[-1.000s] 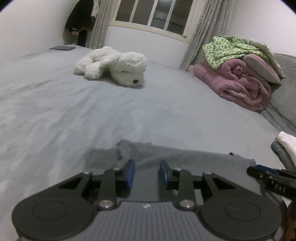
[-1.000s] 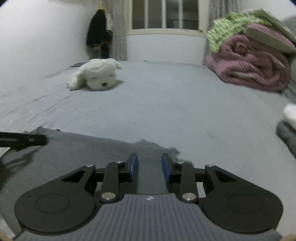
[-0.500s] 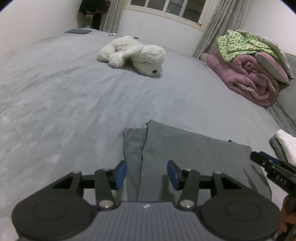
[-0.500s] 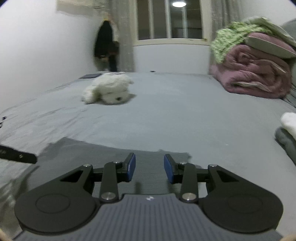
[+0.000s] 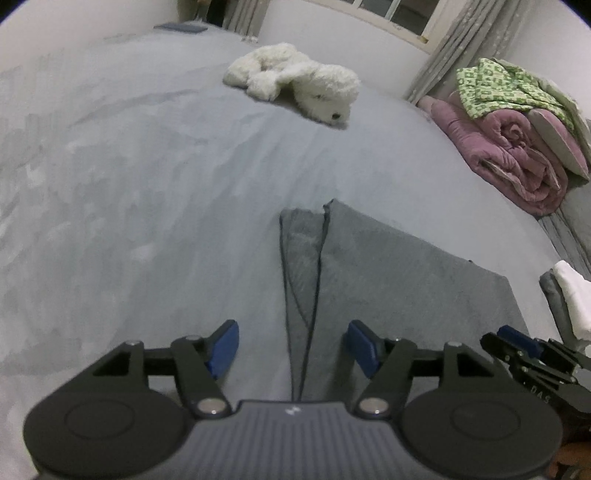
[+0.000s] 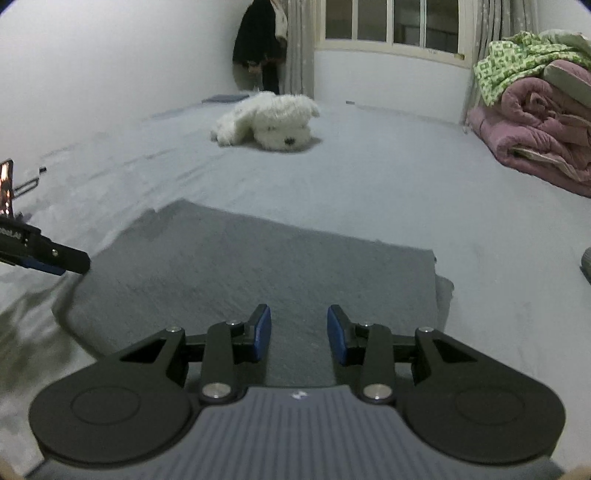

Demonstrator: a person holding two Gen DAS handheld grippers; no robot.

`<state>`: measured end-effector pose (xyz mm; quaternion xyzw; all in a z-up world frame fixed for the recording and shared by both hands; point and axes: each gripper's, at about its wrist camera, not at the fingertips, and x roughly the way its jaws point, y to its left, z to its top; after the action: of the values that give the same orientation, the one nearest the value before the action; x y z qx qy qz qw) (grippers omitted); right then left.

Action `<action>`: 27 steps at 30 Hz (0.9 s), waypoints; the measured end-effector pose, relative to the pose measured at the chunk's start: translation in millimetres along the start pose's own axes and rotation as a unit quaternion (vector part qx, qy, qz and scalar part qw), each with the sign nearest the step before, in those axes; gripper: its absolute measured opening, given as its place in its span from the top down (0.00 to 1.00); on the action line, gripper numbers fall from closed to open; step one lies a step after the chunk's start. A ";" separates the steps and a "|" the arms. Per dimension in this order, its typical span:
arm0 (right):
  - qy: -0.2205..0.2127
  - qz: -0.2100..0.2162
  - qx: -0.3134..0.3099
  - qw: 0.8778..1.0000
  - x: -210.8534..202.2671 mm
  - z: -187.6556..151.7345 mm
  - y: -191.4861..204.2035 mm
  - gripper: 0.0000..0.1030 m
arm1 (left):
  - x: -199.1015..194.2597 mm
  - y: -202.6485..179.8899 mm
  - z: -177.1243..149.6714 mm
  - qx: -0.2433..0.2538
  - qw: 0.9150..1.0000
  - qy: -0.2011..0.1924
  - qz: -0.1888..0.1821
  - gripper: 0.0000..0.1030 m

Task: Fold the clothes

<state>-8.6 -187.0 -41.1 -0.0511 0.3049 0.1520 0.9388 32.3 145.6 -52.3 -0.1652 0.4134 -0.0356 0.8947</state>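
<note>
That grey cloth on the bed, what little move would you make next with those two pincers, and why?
Probably lower the left gripper onto the strip that sticks out along the left side of the grey garment and pinch it, ready to fold it over. Both it and the right gripper are open, holding nothing, and the rest of the garment already lies flat on the bed.

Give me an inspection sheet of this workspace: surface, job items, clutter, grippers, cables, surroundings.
Surface: grey bed sheet, lightly wrinkled.
Job's things: grey garment lying flat, folded, a layered edge on its left side; small folded pile at the right edge.
Clutter: white plush dog; pink quilt with green blanket on top.
Grippers: left gripper open, over the garment's left edge; right gripper open, over the garment; neither holds anything.
Cables: nothing seen.
Surroundings: window, curtains, white walls, dark clothing hanging in the corner.
</note>
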 end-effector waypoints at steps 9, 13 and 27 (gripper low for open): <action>0.024 -0.010 0.006 1.000 2.4 3.1 -3.3 0.62 | 6.6 14.4 1.8 -0.050 0.998 0.026 -0.038 0.26; 0.019 -0.011 0.040 0.999 -1.3 12.4 -12.6 0.62 | 10.9 14.5 7.6 -0.051 0.996 0.037 -0.057 0.22; 0.036 0.067 0.206 0.976 2.5 25.0 -50.8 0.62 | 43.3 30.0 17.8 -0.130 0.978 0.067 -0.149 0.21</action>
<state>23.3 -229.8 -22.2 0.1589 0.3656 0.1462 0.9054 71.9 170.0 -82.9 -0.3367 0.4446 -0.1253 0.8205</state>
